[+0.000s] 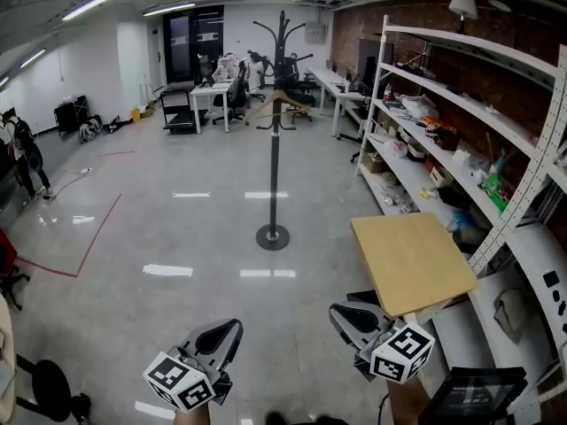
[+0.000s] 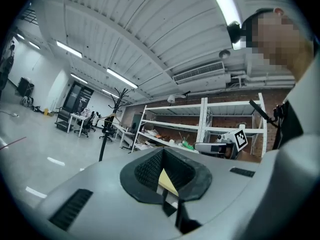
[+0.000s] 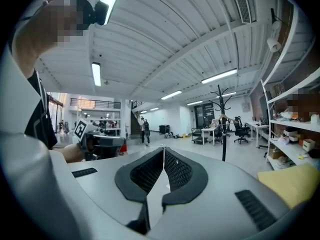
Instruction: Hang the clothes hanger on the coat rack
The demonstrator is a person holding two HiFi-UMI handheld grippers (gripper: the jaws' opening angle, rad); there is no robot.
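- You are holding the left gripper [image 1: 229,328] low at the bottom edge of the head view. In the left gripper view its ribbed black pads [image 2: 149,170] are meeting at the tips, with nothing pinched between them.
- You are holding the right gripper [image 1: 344,312] beside it, near the corner of the pale wooden square tabletop [image 1: 412,259]. Its jaws are likewise pressing tip to tip, and nothing is held.
- The light wooden clothes hanger [image 1: 282,103] is hanging from a lower hook of the tall black metal coat rack [image 1: 274,166]. The rack is standing out on the grey floor [image 1: 177,228], well apart from both grippers.
- The white metal shelving unit [image 1: 461,45] on your right is carrying mixed clutter.
  - A brown cardboard box [image 1: 373,161] is sitting on a low level; its contents are not discernible.
  - A green package [image 1: 494,191] is lying on the middle shelf.
- Print on the shelf goods is showing too small to read.
- The marker cubes [image 1: 180,381] are showing black-and-white square patterns only.
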